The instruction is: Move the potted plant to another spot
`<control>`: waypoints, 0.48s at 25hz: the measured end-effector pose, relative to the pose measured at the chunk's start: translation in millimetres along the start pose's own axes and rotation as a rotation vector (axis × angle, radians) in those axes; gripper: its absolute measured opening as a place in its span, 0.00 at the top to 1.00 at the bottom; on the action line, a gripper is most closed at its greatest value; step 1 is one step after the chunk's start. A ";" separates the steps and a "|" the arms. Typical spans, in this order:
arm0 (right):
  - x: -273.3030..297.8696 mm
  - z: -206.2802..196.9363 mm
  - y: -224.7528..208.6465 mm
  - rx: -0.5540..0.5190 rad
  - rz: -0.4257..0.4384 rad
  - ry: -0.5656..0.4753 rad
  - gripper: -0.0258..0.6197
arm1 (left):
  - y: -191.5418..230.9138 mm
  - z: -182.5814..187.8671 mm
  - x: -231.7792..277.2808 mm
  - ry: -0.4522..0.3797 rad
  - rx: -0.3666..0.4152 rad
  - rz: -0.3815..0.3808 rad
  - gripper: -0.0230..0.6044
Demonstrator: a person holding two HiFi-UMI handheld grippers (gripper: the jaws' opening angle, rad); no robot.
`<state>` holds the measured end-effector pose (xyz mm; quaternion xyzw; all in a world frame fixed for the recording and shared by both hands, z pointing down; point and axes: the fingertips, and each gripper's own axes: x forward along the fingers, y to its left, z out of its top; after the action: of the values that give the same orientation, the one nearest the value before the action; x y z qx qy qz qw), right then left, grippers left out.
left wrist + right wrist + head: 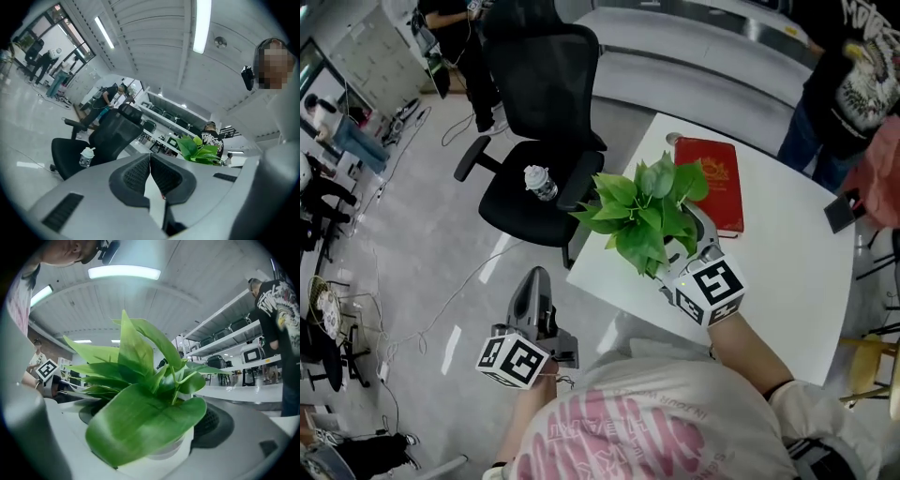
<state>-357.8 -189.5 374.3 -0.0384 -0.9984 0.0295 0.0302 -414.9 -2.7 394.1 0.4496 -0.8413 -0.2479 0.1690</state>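
Note:
The potted plant [645,212], broad green leaves in a small white pot [174,452], sits between the jaws of my right gripper [686,246], which is shut on the pot over the near left part of the white table [787,253]. The leaves [140,399] fill the right gripper view and hide the pot in the head view, so I cannot tell whether it touches the table. My left gripper [534,298] hangs over the floor left of the table. It is shut [150,169] with nothing held. The plant [199,149] shows beyond it.
A red book [712,182] lies on the table just behind the plant. A black office chair [542,131] with a plastic bottle [540,183] on its seat stands left of the table. A person in a black shirt [853,84] stands at the far right corner. Cables trail across the floor.

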 end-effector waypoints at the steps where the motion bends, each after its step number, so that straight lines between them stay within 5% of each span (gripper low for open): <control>1: -3.7 7.8 1.6 -0.009 -0.019 -0.008 0.16 | -8.3 5.4 5.4 0.009 0.011 -0.035 0.92; 12: -55.8 67.1 44.3 -0.085 -0.238 -0.094 0.15 | -63.0 41.7 3.6 0.083 0.065 -0.338 0.92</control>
<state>-303.1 -153.6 301.5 0.0807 -0.9965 -0.0150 -0.0151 -395.6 -24.5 324.3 0.5995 -0.7537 -0.2268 0.1449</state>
